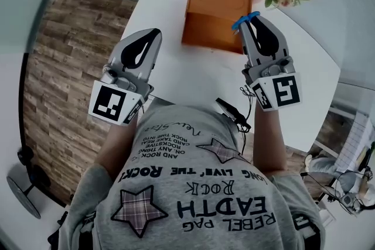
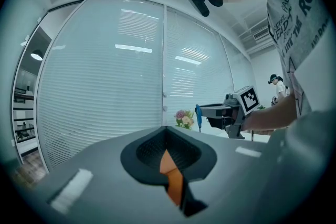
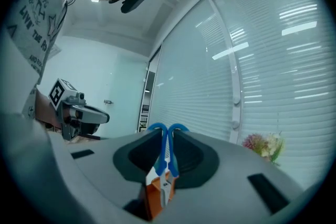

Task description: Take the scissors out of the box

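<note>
Blue-handled steel scissors are pinched by their handles in the right gripper, raised at the right edge of the flat orange cardboard box, so they look already clear of it. Their blades point back along the jaws, likely for a steady carry. Left of the box, the left gripper hovers closed and empty, out of the way
</note>
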The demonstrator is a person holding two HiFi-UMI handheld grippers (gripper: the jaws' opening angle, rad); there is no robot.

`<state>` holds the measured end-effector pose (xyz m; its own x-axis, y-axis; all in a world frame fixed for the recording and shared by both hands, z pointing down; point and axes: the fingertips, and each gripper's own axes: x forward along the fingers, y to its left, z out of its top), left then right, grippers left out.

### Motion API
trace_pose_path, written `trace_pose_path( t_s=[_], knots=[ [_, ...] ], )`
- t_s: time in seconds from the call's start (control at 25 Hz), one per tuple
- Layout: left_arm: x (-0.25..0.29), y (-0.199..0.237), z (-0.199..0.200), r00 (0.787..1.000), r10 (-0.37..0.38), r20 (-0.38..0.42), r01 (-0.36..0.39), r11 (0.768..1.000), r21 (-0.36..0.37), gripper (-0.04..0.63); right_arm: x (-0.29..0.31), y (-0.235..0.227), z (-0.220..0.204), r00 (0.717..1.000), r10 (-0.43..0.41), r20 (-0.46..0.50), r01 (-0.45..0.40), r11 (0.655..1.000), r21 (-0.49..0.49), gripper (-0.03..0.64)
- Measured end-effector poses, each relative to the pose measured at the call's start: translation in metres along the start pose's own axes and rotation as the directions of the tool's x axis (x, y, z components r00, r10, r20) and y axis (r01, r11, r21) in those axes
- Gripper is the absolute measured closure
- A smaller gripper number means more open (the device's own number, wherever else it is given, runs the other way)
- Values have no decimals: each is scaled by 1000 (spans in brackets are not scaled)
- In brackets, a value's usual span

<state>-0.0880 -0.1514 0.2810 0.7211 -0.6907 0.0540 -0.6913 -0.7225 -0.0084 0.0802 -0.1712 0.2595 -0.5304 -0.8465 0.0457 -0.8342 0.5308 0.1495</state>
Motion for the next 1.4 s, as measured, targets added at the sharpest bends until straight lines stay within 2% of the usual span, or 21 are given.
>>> trace_pose_path(
  t_s=[0.88, 1.4],
  knots=[
    [-3, 2, 38, 996, 17, 84, -21, 999, 47, 586, -60, -19, 72, 984, -110, 141, 112, 994, -6, 538],
    [-7, 17, 50, 994, 38, 102, -45, 997, 68, 586, -99, -32, 88, 963, -209, 172, 214, 977, -6, 538]
  ],
)
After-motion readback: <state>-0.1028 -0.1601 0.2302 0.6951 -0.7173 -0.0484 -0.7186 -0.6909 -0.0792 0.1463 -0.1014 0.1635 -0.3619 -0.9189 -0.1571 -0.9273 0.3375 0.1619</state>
